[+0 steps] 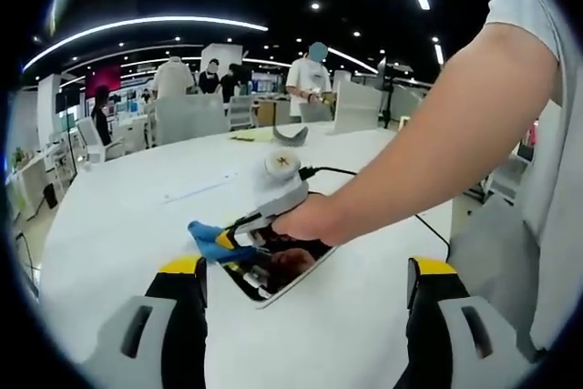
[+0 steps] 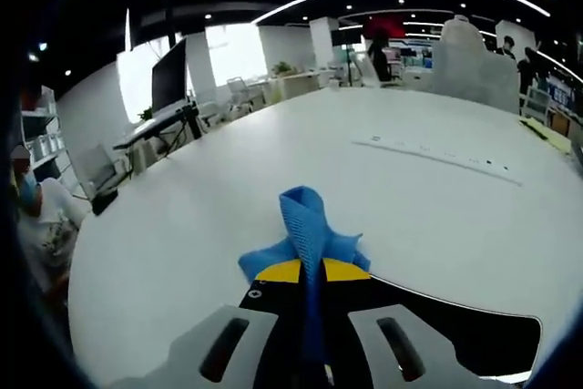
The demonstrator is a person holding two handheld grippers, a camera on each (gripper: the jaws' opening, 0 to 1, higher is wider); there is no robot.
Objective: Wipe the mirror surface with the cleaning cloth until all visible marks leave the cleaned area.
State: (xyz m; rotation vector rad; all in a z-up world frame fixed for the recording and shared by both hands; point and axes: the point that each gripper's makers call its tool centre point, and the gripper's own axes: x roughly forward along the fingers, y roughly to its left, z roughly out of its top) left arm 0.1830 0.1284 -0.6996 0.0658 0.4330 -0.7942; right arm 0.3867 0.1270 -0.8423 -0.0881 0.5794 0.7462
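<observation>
Your right gripper (image 2: 310,272), jaws closed on the blue cloth (image 2: 306,225), rests at the near end of the mirror (image 1: 301,275), whose dark face runs back under and behind it, while your left gripper (image 1: 305,291) waits wide open, short of the mirror.

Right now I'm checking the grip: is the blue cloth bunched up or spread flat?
Bunched. In the right gripper view the blue cloth is pinched between the right gripper fingers, folds sticking up, over the mirror.
</observation>
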